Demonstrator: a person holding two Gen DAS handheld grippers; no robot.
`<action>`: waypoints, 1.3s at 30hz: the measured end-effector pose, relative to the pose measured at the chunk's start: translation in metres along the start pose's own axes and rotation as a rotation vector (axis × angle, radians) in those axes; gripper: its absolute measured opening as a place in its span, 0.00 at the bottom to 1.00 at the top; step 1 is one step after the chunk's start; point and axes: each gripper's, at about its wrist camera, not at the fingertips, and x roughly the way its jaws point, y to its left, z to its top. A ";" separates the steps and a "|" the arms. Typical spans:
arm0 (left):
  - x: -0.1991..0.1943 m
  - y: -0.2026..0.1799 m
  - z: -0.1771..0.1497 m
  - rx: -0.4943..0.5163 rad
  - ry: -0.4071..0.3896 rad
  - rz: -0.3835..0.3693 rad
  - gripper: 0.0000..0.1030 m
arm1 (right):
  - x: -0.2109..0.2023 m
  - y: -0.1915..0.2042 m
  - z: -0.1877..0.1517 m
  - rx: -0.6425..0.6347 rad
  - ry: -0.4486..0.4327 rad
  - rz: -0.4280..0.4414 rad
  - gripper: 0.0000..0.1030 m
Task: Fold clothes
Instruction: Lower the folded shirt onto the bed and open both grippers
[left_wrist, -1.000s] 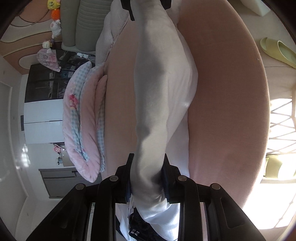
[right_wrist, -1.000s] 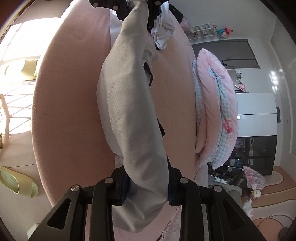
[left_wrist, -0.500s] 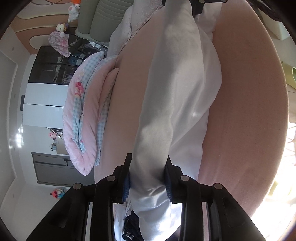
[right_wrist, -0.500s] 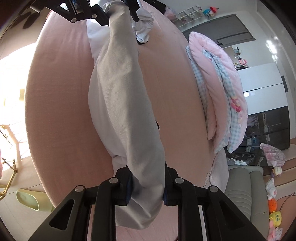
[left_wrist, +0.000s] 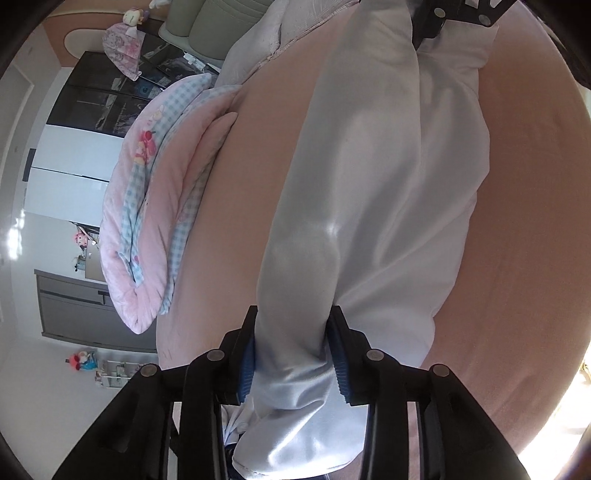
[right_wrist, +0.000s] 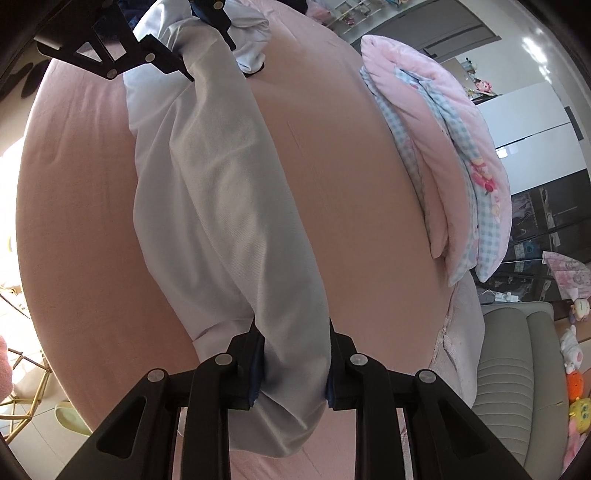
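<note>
Garment (left_wrist: 369, 192) swung sideways over bed (left_wrist: 524, 221); both tongs gripping, opening.

Pale grey garment (right_wrist: 229, 206) stretched over pink bed (right_wrist: 351, 177), pinched between right gripper (right_wrist: 293, 354) pads, jaws opening; left gripper (right_wrist: 207, 48) upper left.

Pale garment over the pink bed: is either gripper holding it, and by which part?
Both. The left gripper and right gripper each clamp one end of the bunched pale garment, stretched between them above the bed; both jaws are opening.
</note>
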 end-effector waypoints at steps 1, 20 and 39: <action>0.004 0.001 0.001 -0.003 0.007 0.023 0.41 | 0.003 -0.003 0.001 0.009 0.000 -0.002 0.27; 0.038 0.065 -0.018 -0.506 0.091 -0.233 0.58 | 0.037 -0.065 0.006 0.351 0.003 0.119 0.45; 0.046 0.109 -0.053 -0.952 0.070 -0.465 0.80 | 0.021 -0.140 -0.038 0.789 -0.075 0.207 0.72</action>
